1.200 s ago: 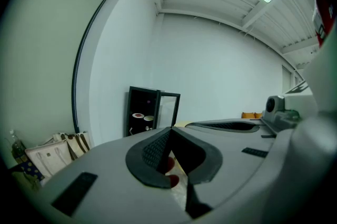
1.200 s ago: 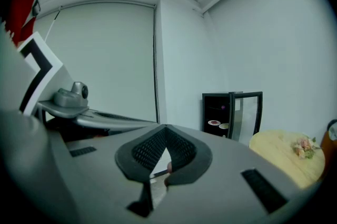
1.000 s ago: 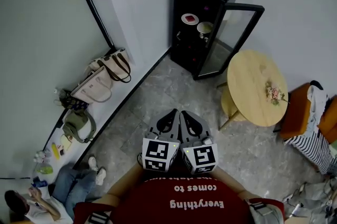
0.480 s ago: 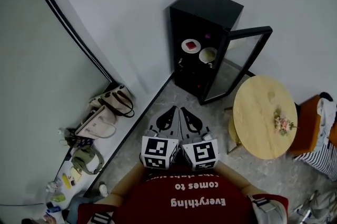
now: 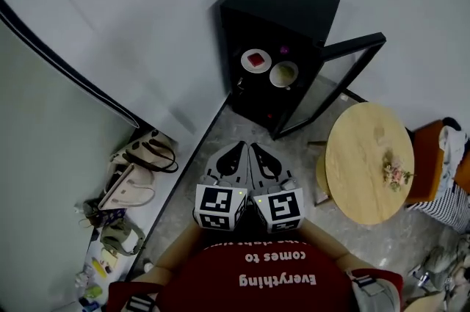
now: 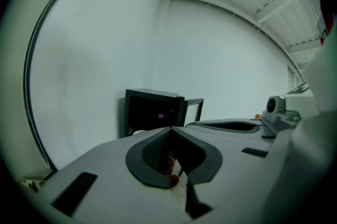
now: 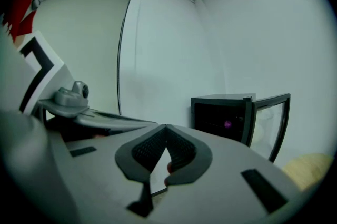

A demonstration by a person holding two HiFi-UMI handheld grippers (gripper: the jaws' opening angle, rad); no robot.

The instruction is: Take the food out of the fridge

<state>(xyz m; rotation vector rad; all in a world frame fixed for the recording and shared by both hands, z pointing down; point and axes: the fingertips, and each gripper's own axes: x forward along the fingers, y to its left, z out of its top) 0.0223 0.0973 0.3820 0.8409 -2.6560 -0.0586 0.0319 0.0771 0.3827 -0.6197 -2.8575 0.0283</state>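
Head view, fridge [image 5: 294, 9]: black cabinet against the white wall, well ahead of the person across the tiled floor; it shows small and distant in both gripper views too.
Glass door [image 5: 334, 86]: swung wide open toward the round table, leaving the shelves exposed. I judge a gripper or forearm could clip its edge on the reach in and swing it.
Round table [image 5: 363, 156]: pale wood, just beside the open door, with a small bunch of flowers [image 5: 394, 172] on it. It crowds the approach from the right side.
Bags [image 5: 136, 171]: lined up along the left wall, away from the route to the fridge.
Left gripper [image 5: 241, 149]: held low in front of the chest, aimed at the fridge and tipped slightly down; jaws pressed together, nothing between them.
Right gripper [image 5: 257, 150]: close beside the left one in the same pose; jaws likewise closed and empty.
Plate [image 5: 255, 59]: white, carrying something red, on the upper shelf inside the fridge, toward the left.
Bowl [image 5: 283, 73]: just beside the plate on the same shelf; its pale contents cannot be identified.
Risk: both claws are closed and well short of the shelf, so they must spread before arriving. A pinch on the plate's thin rim could tilt it and slide the food off, or nudge the neighbouring bowl.
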